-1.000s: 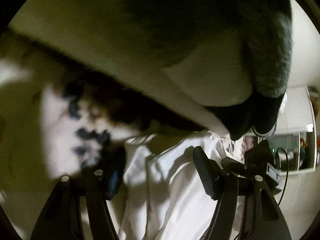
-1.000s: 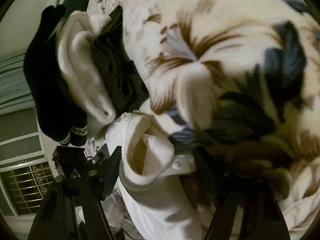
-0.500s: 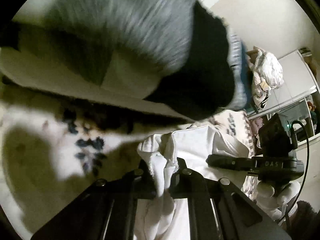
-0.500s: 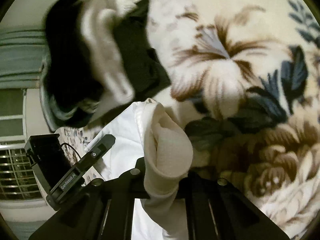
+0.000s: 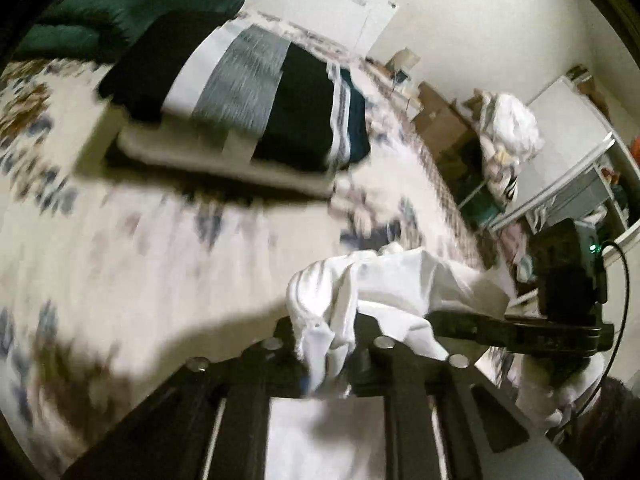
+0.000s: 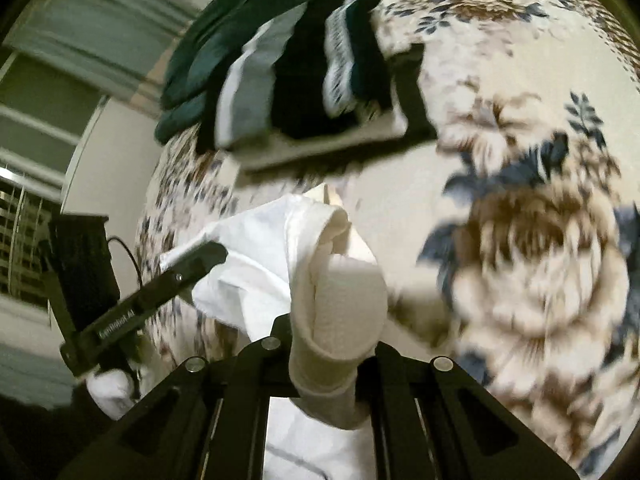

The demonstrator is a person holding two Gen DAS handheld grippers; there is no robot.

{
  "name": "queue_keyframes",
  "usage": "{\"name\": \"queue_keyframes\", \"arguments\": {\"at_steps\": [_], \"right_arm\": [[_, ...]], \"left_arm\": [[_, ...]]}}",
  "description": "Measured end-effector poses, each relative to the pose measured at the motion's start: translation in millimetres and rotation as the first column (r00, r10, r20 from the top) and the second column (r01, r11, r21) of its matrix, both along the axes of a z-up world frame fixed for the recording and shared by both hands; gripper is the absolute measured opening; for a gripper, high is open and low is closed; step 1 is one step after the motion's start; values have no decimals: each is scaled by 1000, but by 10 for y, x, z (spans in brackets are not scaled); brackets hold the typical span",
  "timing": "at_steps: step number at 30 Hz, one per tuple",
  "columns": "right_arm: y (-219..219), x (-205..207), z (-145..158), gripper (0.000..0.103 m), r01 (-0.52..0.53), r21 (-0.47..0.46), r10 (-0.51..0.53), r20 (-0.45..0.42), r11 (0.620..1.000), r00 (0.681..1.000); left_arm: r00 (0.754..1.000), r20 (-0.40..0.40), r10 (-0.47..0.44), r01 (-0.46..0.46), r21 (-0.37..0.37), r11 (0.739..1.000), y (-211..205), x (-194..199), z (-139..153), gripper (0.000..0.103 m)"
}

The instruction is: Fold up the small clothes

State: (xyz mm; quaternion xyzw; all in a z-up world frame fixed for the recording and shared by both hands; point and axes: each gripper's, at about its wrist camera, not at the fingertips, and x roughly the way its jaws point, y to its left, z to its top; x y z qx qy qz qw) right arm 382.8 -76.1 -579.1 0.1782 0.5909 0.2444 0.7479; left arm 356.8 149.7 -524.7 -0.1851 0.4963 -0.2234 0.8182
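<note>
A small white garment (image 5: 384,284) hangs between my two grippers above the floral blanket (image 5: 140,264). My left gripper (image 5: 326,344) is shut on one bunched edge of it. My right gripper (image 6: 330,344) is shut on the other edge, a thick ribbed white cuff (image 6: 340,300). The cloth (image 6: 248,256) stretches from the right gripper toward the left one (image 6: 160,292), which shows at the left of the right wrist view. The right gripper also shows in the left wrist view (image 5: 520,332).
A stack of folded clothes in black, grey and white (image 5: 256,92) lies on the blanket beyond the garment; it also shows in the right wrist view (image 6: 320,76). A dark green pillow (image 5: 120,4) lies behind it. Shelves and clutter (image 5: 560,160) stand at the right.
Both grippers closed on the white garment, then lifted it up and back from the stack. The stack now looks farther away and the blanket lies well below.
</note>
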Motion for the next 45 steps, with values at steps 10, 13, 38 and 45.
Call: {"name": "queue_keyframes", "arguments": {"at_steps": [10,13,38,45], "right_arm": [[-171,-1899,-469,59,-252,-31,241,-206,967,949],[-359,-1998,-539,61,-219,-29,205,-246,975,947],[-690,-578,-1366,19,281,105,-226,-364,954,904],[-613,112,-1165,18,292,74,-258,-298,954,919]], "left_arm": [[953,-298,56,-17,132,991,435,-1327,-537,47],[957,-283,64,-25,139,990,508,-1261,-483,48],[970,-230,-77,76,-11,997,-157,567,-1229,9],[976,-211,-47,47,-3,999,-87,1219,-1219,10]]}}
